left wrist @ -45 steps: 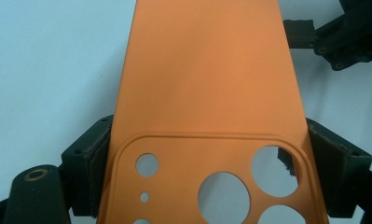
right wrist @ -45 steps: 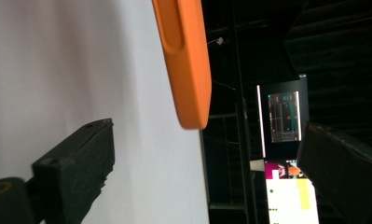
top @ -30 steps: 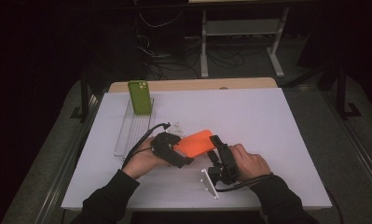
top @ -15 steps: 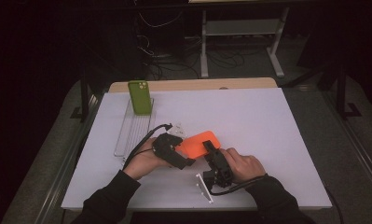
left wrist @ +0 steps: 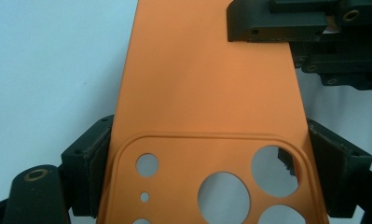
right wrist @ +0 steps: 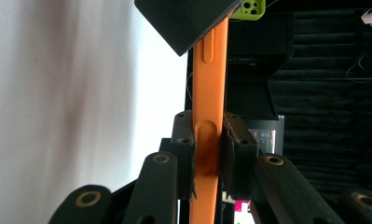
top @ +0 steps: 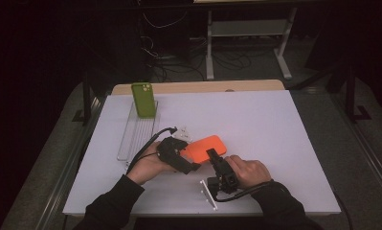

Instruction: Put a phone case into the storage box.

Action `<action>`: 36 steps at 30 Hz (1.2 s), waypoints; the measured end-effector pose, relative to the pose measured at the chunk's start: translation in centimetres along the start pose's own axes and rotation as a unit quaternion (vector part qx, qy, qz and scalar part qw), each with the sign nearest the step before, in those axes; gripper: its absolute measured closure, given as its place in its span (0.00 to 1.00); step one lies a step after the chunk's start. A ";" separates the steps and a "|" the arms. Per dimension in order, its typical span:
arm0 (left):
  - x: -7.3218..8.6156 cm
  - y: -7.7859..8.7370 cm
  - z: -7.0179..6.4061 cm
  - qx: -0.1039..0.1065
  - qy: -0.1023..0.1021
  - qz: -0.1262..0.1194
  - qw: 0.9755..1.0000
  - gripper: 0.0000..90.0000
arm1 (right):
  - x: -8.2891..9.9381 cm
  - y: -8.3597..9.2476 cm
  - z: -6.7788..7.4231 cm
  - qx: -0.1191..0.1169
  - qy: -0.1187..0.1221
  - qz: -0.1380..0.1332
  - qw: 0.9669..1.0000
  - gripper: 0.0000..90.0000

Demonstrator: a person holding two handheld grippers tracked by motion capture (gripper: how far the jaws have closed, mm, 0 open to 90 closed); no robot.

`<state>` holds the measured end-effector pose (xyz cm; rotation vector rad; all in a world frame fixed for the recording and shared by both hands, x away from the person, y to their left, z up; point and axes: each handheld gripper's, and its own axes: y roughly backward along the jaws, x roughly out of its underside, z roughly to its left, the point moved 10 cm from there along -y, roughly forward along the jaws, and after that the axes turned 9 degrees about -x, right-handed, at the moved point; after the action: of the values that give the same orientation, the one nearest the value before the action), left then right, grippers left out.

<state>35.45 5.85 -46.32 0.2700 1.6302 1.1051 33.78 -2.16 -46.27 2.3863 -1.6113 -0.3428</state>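
Note:
An orange phone case [top: 205, 145] hangs just above the white table, held by both grippers. My left gripper [top: 187, 162] is shut across its width at the camera-hole end, and its pads [left wrist: 330, 175] press both long edges of the orange case [left wrist: 207, 93]. My right gripper [top: 212, 155] comes in from the near side. Its jaws have just been closing, and in the right gripper view my right gripper [right wrist: 207, 144] now pinches the thin case [right wrist: 212, 79] between its pads [right wrist: 183, 140]. A left jaw [right wrist: 188, 18] shows farther up the case.
A green phone case [top: 144, 99] stands upright at the far end of a clear rack [top: 133, 136] on the left. A small white bracket [top: 207, 193] lies near the table's front edge [top: 198, 214]. The white board [top: 284, 139] stretches bare to the right.
My right gripper has shifted slightly towards the orange case's near edge and its jaws have gone from wide apart to pinching the case. The left hand and the case have stayed still.

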 end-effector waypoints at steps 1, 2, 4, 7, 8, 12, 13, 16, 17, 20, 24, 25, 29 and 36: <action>0.1 0.1 0.1 0.003 -0.004 0.003 1.000 0.17 | 0.0 0.0 0.0 0.002 0.000 0.001 1.000 0.87; 0.0 0.1 0.1 0.005 -0.004 -0.001 1.000 0.17 | 0.0 0.0 -0.1 0.004 0.000 0.001 1.000 0.88; 0.0 0.1 0.0 0.007 -0.001 0.001 1.000 0.17 | 0.0 0.2 -0.2 0.002 -0.007 0.001 1.000 0.89; -0.4 0.1 -0.2 0.011 0.015 -0.018 1.000 0.16 | 0.0 0.2 -0.5 0.005 -0.013 0.000 1.000 0.90; -0.4 0.1 -0.2 0.013 0.014 -0.020 1.000 0.16 | 0.1 0.3 -0.4 0.005 -0.017 0.000 1.000 0.90; -0.6 0.1 -0.1 0.005 0.011 -0.034 0.999 0.14 | 0.1 0.2 -0.4 0.003 -0.024 -0.002 1.000 0.91; -0.5 0.1 -0.2 0.010 0.014 -0.032 0.999 0.10 | 0.2 0.2 -0.4 0.001 -0.028 -0.001 1.000 0.91; -0.6 0.5 -0.1 0.014 0.005 -0.036 0.999 0.01 | 0.3 0.0 -0.6 0.005 -0.032 -0.002 0.999 0.91; -0.9 0.5 -0.2 0.016 0.015 -0.048 0.999 0.00 | 0.3 0.0 -0.6 0.004 -0.037 -0.002 0.999 0.91; -0.9 0.9 -0.1 0.020 0.014 -0.054 0.998 0.00 | 0.5 0.0 -0.8 0.003 -0.055 -0.003 0.999 0.91; -1.0 1.1 0.1 0.020 0.013 -0.060 0.998 0.00 | 1.0 -0.2 -0.9 -0.007 -0.086 -0.003 0.996 0.91; -1.0 1.2 0.3 0.018 0.010 -0.058 0.998 0.00 | 1.2 -0.2 -0.9 -0.010 -0.095 -0.001 0.995 0.91; -1.1 1.3 0.3 0.019 0.015 -0.067 0.997 0.00 | 2.1 -0.4 -1.2 -0.019 -0.131 0.004 0.991 0.91; -1.3 1.6 0.9 0.006 0.014 -0.076 0.997 0.00 | 3.1 -0.4 -1.3 -0.057 -0.212 0.000 0.976 0.91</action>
<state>36.19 6.28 -44.24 0.1369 1.6548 0.9882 35.73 -4.82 -45.36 2.3343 -1.6989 -0.9721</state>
